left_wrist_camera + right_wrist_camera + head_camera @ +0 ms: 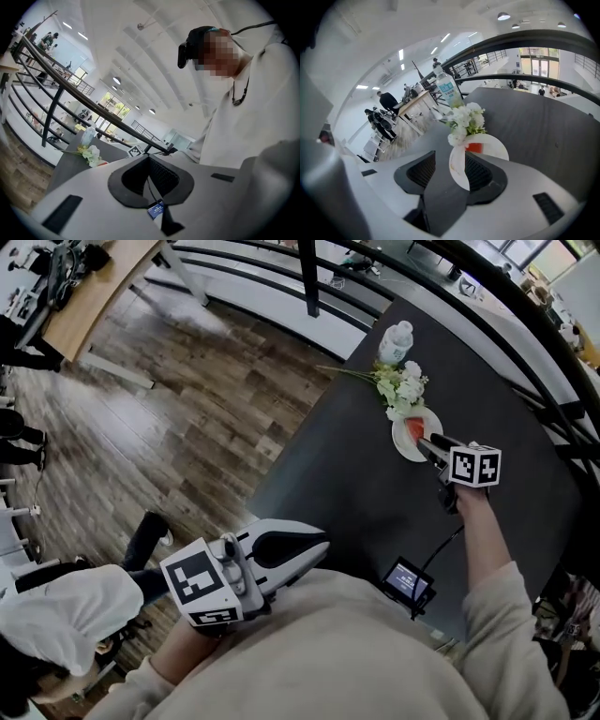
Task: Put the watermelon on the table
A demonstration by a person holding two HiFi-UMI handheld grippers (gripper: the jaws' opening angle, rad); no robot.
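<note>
A red watermelon piece (413, 429) lies on a small white plate (405, 448) on the dark table (356, 484), just in front of a white flower sprig (401, 385). My right gripper (426, 442) hangs over the plate's near rim, open, with nothing between its jaws. In the right gripper view the watermelon piece (475, 147) and plate (494, 146) show past the right gripper (450, 161), whose pads stand well apart. My left gripper (323, 545) is held close to my body off the table's near left corner; in its own view the left gripper (149, 158) has its pads meeting, empty.
A clear water bottle (397, 341) stands behind the flowers at the table's far end. A small screen device (408, 579) with a cable sits at the near edge. A black railing (525, 306) runs behind the table. A person in white (56, 615) is at lower left on the wood floor.
</note>
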